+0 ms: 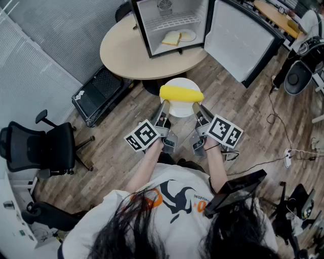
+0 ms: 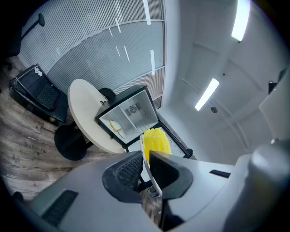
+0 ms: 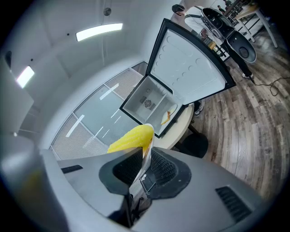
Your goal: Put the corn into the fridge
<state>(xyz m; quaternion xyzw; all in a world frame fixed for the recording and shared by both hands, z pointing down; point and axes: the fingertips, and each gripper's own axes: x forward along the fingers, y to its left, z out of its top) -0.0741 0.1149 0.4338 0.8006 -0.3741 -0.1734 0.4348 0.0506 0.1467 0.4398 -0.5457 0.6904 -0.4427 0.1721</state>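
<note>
Two tools (image 1: 164, 105) (image 1: 196, 107) grip the plate (image 1: 181, 109), corn (image 1: 181, 94) lying between them.

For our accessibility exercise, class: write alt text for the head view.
The left gripper and right gripper clamp opposite rims of a white plate carrying a yellow corn cob, before an open fridge on a round table.

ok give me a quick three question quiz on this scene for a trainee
1. True or false: the door of the small black fridge is shut.
2. The yellow corn cob lies on: A) a round beige table, B) the round white plate, C) the wooden floor?
3. Fill in: the left gripper and right gripper each have their jaws shut on the plate's ____.
Key: 1 false; 2 B; 3 rim.
</note>
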